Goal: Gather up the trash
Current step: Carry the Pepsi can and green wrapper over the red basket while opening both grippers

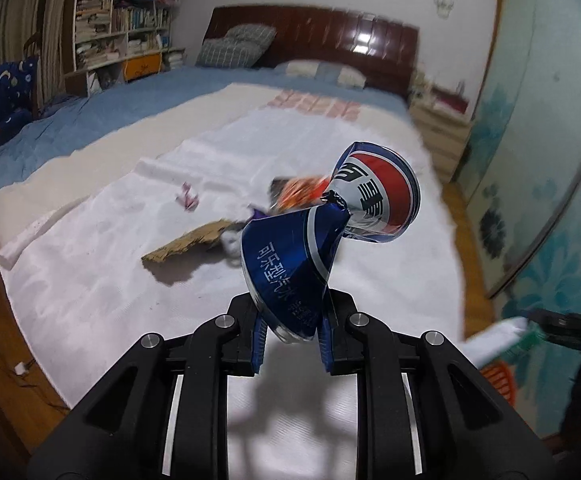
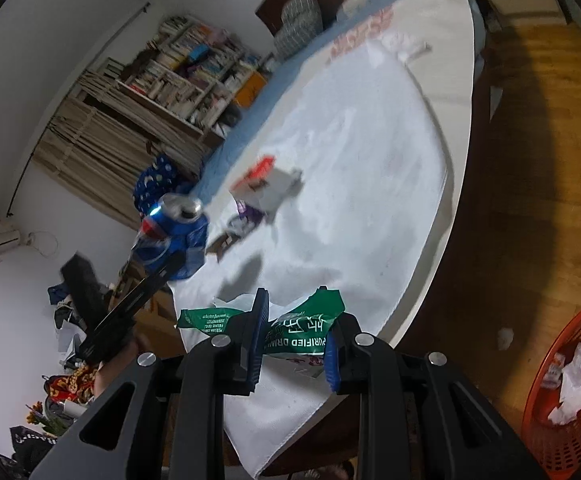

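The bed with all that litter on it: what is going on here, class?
A person is clearing trash off the bed with two tools. The left hand-held gripper is shut on a crushed blue can, lifted clear of the sheet. The right hand-held gripper is shut on a green wrapper. A cardboard scrap and other litter lie on the bed; an orange basket on the floor holds crumpled paper.

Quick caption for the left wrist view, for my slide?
Left tool shut on a crushed blue cola can, lifted above the white sheet with scattered trash.

Crushed can glossy metal; sheet white matt cloth.
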The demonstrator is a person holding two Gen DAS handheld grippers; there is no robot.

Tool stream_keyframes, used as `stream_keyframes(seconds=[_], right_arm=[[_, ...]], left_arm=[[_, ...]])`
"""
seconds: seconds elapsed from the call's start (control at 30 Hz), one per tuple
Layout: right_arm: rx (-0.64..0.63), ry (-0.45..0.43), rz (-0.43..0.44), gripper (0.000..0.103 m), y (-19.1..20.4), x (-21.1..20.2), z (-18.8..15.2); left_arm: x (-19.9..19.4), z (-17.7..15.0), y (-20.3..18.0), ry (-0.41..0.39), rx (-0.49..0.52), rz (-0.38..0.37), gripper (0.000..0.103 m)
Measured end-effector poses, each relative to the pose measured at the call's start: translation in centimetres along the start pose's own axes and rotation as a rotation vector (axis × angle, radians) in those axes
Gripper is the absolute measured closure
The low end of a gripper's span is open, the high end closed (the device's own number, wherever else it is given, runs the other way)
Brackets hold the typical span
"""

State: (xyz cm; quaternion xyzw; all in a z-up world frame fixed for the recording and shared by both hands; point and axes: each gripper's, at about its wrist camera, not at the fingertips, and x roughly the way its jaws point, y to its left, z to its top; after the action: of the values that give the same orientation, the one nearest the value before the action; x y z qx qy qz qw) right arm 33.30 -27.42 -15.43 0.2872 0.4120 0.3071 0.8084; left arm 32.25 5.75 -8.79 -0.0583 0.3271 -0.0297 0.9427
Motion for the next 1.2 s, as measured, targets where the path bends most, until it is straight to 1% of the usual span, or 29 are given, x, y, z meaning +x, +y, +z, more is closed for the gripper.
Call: stream_keyframes(seconds=[0.07,0.13,0.17,0.23,0.3,0.33,0.37,0.4,0.43,0.47,0.53,0.57,0.63,0.67,0.7,0.73,0.77,0.83,0.93,0.97,1.1,1.17,1.2], right_arm=[[-0.020,-0.055,-0.012,0.078,0.6,-2.1,0.1],[-0.040,-0.111,-0.038,0.078,1.0,-4.7,0.1],[-0.050,-0.149,-0.064,0.078,1.1,-6.4,0.0],[-0.062,-0.218,-0.109,0.078,0.9,-9.7,-0.1],[-0.072,-0.293,-0.191,0.078,0.3,-13.8,-0.7],[-0.075,-0.331,-0.254,0.077,-0.4,-16.2,-1.3],[-0.075,-0.348,-0.295,0.077,-0.9,-17.5,-1.6],[-0.074,-0.363,-0.361,0.077,-1.6,-19.2,-2.3],[-0.073,-0.366,-0.419,0.077,-2.4,-20.3,-3.0],[-0.069,-0.360,-0.492,0.077,-3.5,-21.5,-3.9],[-0.043,-0.309,-0.622,0.077,-6.2,-22.7,-5.7],[-0.027,-0.286,-0.649,0.077,-7.2,-22.9,-6.0],[0.021,-0.217,-0.689,0.077,-9.8,-22.8,-6.7],[0.036,-0.140,-0.725,0.077,-11.7,-22.0,-6.9],[0.042,-0.101,-0.746,0.077,-12.7,-21.6,-7.0],[0.051,-0.059,-0.769,0.077,-14.0,-21.3,-7.0],[0.064,0.013,-0.797,0.077,-15.9,-20.4,-7.1],[0.074,0.068,-0.835,0.077,-18.2,-19.4,-7.1],[0.092,0.114,-0.841,0.075,-20.4,-18.5,-6.5],[0.095,0.116,-0.844,0.075,-20.9,-18.4,-6.4],[0.101,0.130,-0.834,0.062,-21.7,-17.6,-5.8],[0.090,0.134,-0.841,0.057,-21.5,-17.5,-5.7],[0.080,0.133,-0.846,0.049,-21.4,-17.6,-5.7]], left_arm=[[-1.4,0.0,-1.2,-0.016,0.000,-0.037,0.083],[-2.4,-0.2,-3.2,-0.024,0.008,-0.080,0.083],[-2.6,-0.2,-4.2,-0.022,0.014,-0.102,0.083],[-3.1,-0.4,-7.1,-0.025,0.029,-0.168,0.083],[-3.2,-0.7,-10.1,-0.025,0.063,-0.220,0.083],[-3.2,-1.0,-12.0,-0.027,0.083,-0.252,0.083],[-3.0,-1.2,-13.3,-0.018,0.099,-0.276,0.083],[-2.5,-1.8,-15.8,-0.001,0.128,-0.318,0.083],[-2.0,-2.3,-17.3,0.012,0.144,-0.341,0.083],[-1.2,-3.1,-19.3,0.040,0.166,-0.375,0.083],[0.5,-4.5,-22.2,0.095,0.187,-0.432,0.083],[2.1,-5.7,-24.2,0.143,0.205,-0.463,0.083],[4.6,-7.9,-26.7,0.220,0.236,-0.487,0.083],[6.0,-9.0,-28.0,0.267,0.254,-0.492,0.083],[8.0,-10.8,-29.6,0.331,0.273,-0.504,0.083],[9.1,-11.8,-30.5,0.363,0.288,-0.503,0.083],[10.0,-12.8,-31.4,0.391,0.309,-0.497,0.083],[12.6,-15.1,-33.2,0.460,0.349,-0.486,0.083],[15.2,-17.5,-34.9,0.528,0.377,-0.473,0.083],[16.0,-18.1,-35.3,0.548,0.384,-0.468,0.083],[17.9,-19.1,-36.5,0.598,0.417,-0.447,0.082],[18.0,-19.6,-37.0,0.606,0.423,-0.445,0.081],[17.6,-19.9,-37.1,0.609,0.426,-0.441,0.074]])
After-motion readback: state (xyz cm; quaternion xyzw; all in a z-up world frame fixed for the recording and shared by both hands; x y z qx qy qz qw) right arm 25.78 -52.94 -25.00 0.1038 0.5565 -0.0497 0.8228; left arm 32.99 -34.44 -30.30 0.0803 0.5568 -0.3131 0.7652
